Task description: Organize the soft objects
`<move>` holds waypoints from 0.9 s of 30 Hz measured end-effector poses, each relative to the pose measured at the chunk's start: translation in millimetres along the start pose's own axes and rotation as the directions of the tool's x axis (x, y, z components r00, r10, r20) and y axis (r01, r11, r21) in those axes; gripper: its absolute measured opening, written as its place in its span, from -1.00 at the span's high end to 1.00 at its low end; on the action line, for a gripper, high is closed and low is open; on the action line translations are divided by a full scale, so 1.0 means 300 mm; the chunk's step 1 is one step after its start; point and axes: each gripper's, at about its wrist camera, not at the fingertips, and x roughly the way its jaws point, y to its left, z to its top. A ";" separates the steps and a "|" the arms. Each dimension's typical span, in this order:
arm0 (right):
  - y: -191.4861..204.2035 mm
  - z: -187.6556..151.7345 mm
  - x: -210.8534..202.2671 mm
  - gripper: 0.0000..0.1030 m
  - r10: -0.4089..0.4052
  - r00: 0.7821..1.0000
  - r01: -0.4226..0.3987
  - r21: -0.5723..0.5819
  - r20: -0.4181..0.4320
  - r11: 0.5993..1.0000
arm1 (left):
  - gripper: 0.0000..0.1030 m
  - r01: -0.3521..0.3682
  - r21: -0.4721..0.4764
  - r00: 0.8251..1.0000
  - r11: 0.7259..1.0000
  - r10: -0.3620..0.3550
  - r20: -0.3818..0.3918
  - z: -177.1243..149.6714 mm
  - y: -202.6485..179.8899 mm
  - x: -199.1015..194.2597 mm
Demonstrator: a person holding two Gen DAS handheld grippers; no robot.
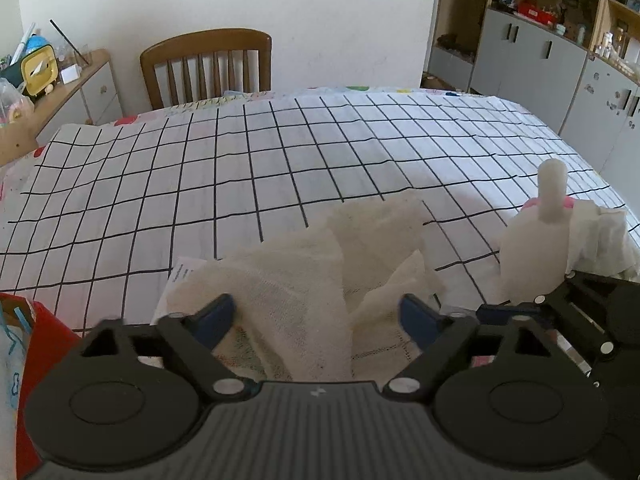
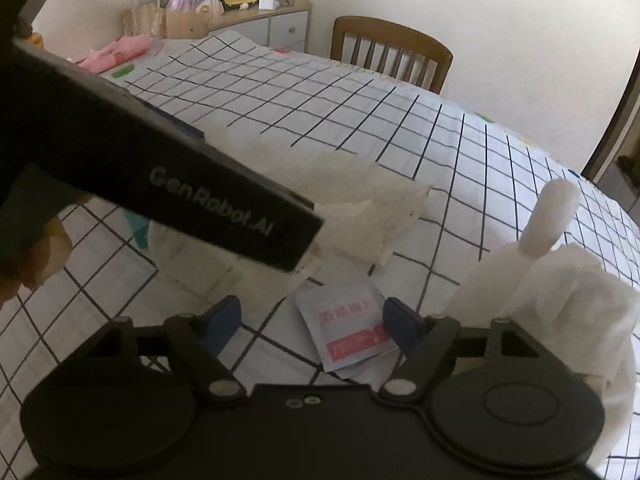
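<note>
A crumpled cream gauze cloth (image 1: 320,256) lies on the checked tablecloth (image 1: 200,176). My left gripper (image 1: 318,316) is low over the cloth's near part, open, with its blue fingertips (image 1: 218,314) at either side of the cloth. My right gripper (image 2: 312,322) is open over a white sachet with a pink label (image 2: 344,332). Its right fingertip overlaps the sachet's edge. The left gripper's black housing (image 2: 180,184) crosses the right wrist view and hides part of the gauze cloth (image 2: 360,208).
A white squeeze bottle with a nozzle (image 2: 532,248) stands right of the sachet, beside crumpled white tissue (image 2: 592,304). A red bag (image 1: 44,344) sits near left. A wooden chair (image 1: 208,64) stands at the far edge. A pink cloth (image 2: 116,52) lies far left.
</note>
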 end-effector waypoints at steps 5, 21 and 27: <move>-0.015 0.005 0.002 -0.23 -0.012 1.000 0.012 0.042 0.003 0.999 | -0.10 -0.010 -0.026 1.000 1.000 0.010 -0.014 0.000 0.023 0.001; -0.069 0.003 -0.031 0.99 -0.049 0.998 0.043 0.158 0.032 0.987 | 0.80 0.020 -0.033 0.999 0.999 -0.019 0.037 0.003 0.036 -0.057; -0.079 0.003 -0.086 1.00 -0.058 0.996 0.043 0.193 0.073 0.980 | 0.84 0.019 -0.052 0.997 0.998 -0.015 0.081 0.006 0.061 -0.114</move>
